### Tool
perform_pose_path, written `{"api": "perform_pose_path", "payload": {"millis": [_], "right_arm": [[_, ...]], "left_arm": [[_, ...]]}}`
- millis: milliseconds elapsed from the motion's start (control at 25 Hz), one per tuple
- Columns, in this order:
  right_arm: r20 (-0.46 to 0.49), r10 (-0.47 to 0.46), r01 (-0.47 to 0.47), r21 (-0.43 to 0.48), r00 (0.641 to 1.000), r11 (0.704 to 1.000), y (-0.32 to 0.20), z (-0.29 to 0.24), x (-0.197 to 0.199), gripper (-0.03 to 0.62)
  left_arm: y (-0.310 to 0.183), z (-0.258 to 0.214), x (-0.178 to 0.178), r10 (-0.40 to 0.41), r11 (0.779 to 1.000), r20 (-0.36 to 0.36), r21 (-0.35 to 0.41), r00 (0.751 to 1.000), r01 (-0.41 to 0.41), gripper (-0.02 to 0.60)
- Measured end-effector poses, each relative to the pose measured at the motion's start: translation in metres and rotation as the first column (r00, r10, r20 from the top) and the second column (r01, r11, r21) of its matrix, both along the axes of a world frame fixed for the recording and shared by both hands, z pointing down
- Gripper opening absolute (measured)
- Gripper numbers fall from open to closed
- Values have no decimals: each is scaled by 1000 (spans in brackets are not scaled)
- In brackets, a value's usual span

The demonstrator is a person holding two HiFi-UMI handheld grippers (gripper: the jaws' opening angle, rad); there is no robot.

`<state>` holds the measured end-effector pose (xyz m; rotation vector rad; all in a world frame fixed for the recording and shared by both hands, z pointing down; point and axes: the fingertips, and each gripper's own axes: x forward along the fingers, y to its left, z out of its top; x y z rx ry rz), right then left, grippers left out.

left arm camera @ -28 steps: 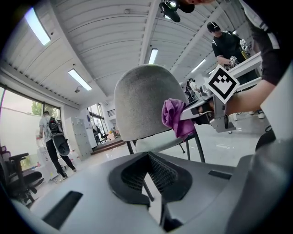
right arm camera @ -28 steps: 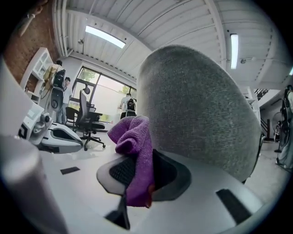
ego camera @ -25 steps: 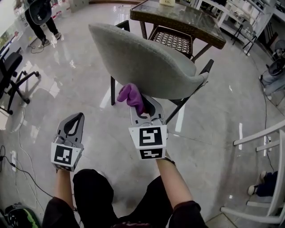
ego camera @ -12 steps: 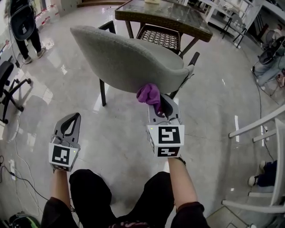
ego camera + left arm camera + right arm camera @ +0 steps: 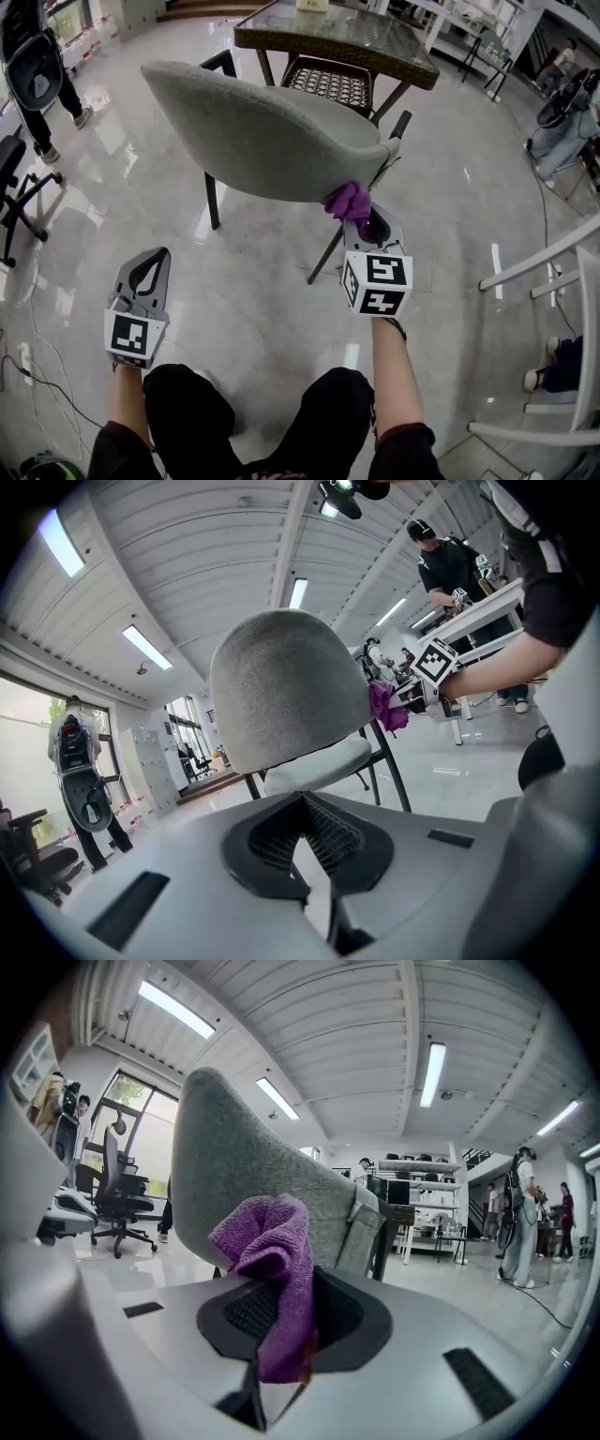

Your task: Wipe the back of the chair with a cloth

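Holding a bunched purple cloth (image 5: 347,199), the right gripper (image 5: 364,223) has its jaws clamped on the cloth's lower fold. The rest of the cloth stands up in a rounded wad above and ahead of the jaw tips. In the head view the wad touches the lower right edge of the grey chair back (image 5: 253,131), straight ahead of this gripper. In the right gripper view the padded shell rises just behind the cloth and leans away up and to the left, with a stitched seam down its right side.

The left gripper (image 5: 157,255) is held low, well off to the left of the right one and apart from the chair. Its jaws are together, with nothing between them. In the left gripper view the chair back stands ahead of and above the jaw tips. The pale seat cushion (image 5: 314,766) shows under the shell, the black legs (image 5: 389,761) run down to the right, and the cloth and the right gripper's marker cube sit at the shell's right edge.

Beyond the chair from both grippers stands a glass-topped table (image 5: 375,52) with a wicker seat (image 5: 328,86) tucked under it. Far out to the left of the left gripper is a black office chair (image 5: 14,178) on the glossy floor (image 5: 272,272), and a white frame (image 5: 562,272) stands off to the right of the right gripper
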<state>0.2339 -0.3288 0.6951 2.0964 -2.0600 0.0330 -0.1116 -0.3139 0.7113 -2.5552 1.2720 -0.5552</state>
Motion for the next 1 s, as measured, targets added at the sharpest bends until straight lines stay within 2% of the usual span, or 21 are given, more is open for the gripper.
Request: {"api": "perform_pose_path", "payload": {"millis": [240,400,720,1000], "right_arm": [[38,126,-124,-49,991,991,-3,10,46,94],[30,164,-162,-63,986,985,-7,14,62,94],[51,167,-167,7,985,986,19,1,46,94],[92,124,-128,36,988,991,27,-24,18,94]], "left_arm": [[-2,2,-7,-11,1000,-2,-4,1000,11,9],[-7,8,-9,-10,1000,-3,-20,1000,10,9],[-15,5,-9,-2,999,-11,-47,1000,1,9],[-24,-16,4,24,998,-57,-63,998,-27,9]]}}
